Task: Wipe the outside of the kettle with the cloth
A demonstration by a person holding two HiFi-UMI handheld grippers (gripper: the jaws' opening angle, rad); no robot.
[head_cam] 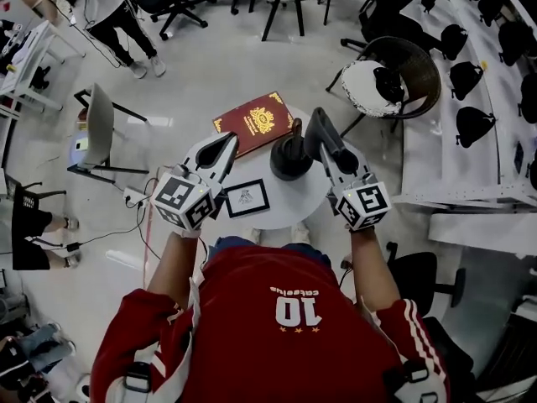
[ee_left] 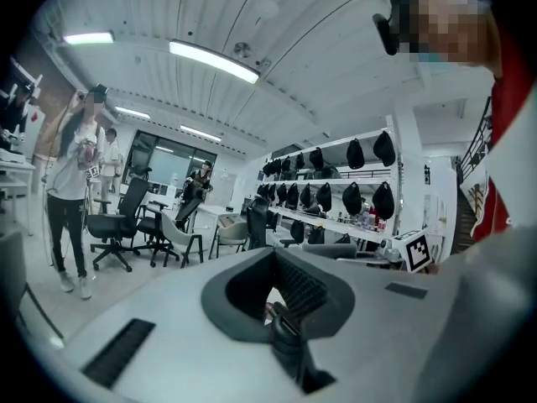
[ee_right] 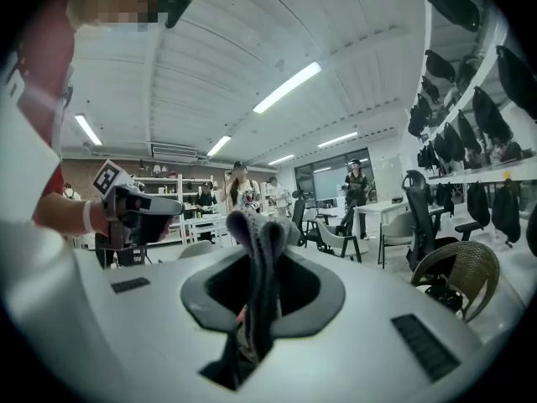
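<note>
Your right tool [ee_right: 254,263] has its jaws closed tight on a grey cloth [ee_right: 252,218]. A fold of the cloth stands up above the jaw tips. The pinch looks firm enough to drag the cloth across a surface without it slipping out.

Your left tool [ee_left: 281,300] has its jaws together, with nothing clearly between them. It seems free to steady things.

Both tools tilt upward, so their own views show the ceiling and the room, not the work. The head view shows them level with each other above a small round desk [head_cam: 317,198].

The dark kettle [head_cam: 289,159] stands upright on the desk. It sits between the two tools and just beside the right one [head_cam: 323,141]. The cloth [head_cam: 315,126] hangs close to the kettle's side, but you cannot tell whether they touch.

A red book [head_cam: 256,122] lies behind the kettle. A framed card [head_cam: 246,197] lies flat in front of the left tool [head_cam: 225,148].

Wiping looks about to start. Lowering the cloth onto the kettle wall appears to be the next need.
</note>
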